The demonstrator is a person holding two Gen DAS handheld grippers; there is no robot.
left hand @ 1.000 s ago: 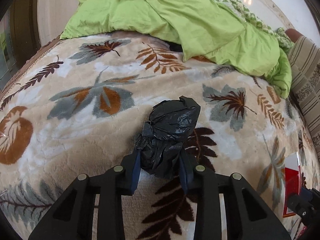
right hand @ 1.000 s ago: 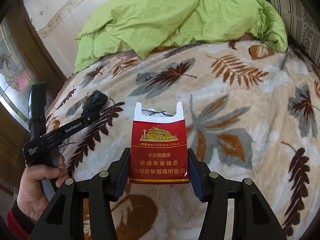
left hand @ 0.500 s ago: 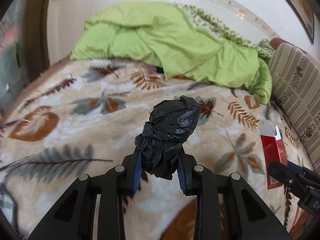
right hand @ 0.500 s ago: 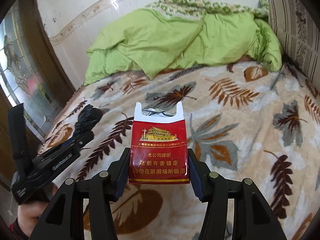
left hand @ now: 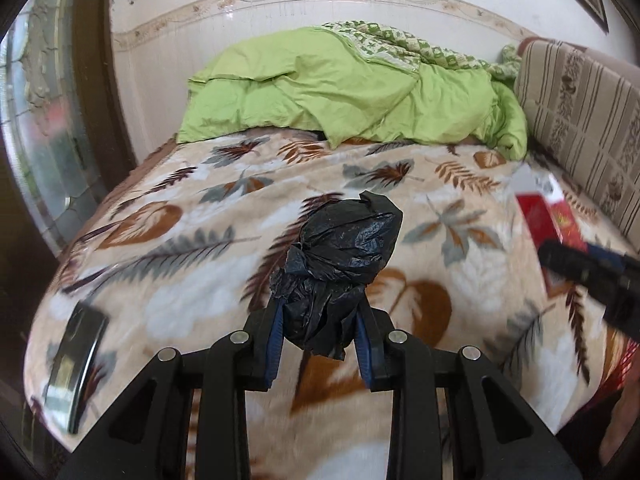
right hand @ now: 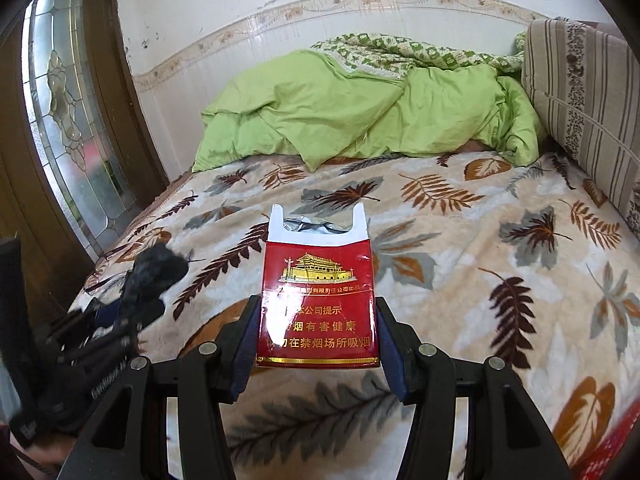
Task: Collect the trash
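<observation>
At about nine o'clock in the left wrist view a dark phone-like slab [left hand: 76,364] lies on the leaf-print blanket [left hand: 192,288] near the edge of the bed; it was out of view a second ago. The wall and a light switch have come into sight as well. In the centre, the left gripper [left hand: 320,346] has its fingers pinching a crumpled black plastic bag [left hand: 340,264], held clear above the blanket. The grip on the bag looks the same as a second ago, while the bed has dropped lower and farther off, so the gripper has been lifted and drawn back.

At three o'clock in that view the red cigarette pack [left hand: 546,222] shows blurred, just above the dark tip of the other gripper. In the right wrist view the right gripper [right hand: 316,332] has its fingers clamped on the sides of the same pack [right hand: 318,296], upright with its lid torn off and foil showing at the top. It too has risen away from the blanket. At eleven to one o'clock the green quilt [right hand: 360,112] stays heaped against the wall.

Both pieces of trash are now off the bed and in hand, so the picking-up step looks finished. What probably remains is carrying them to a bin, which neither view shows.
</observation>
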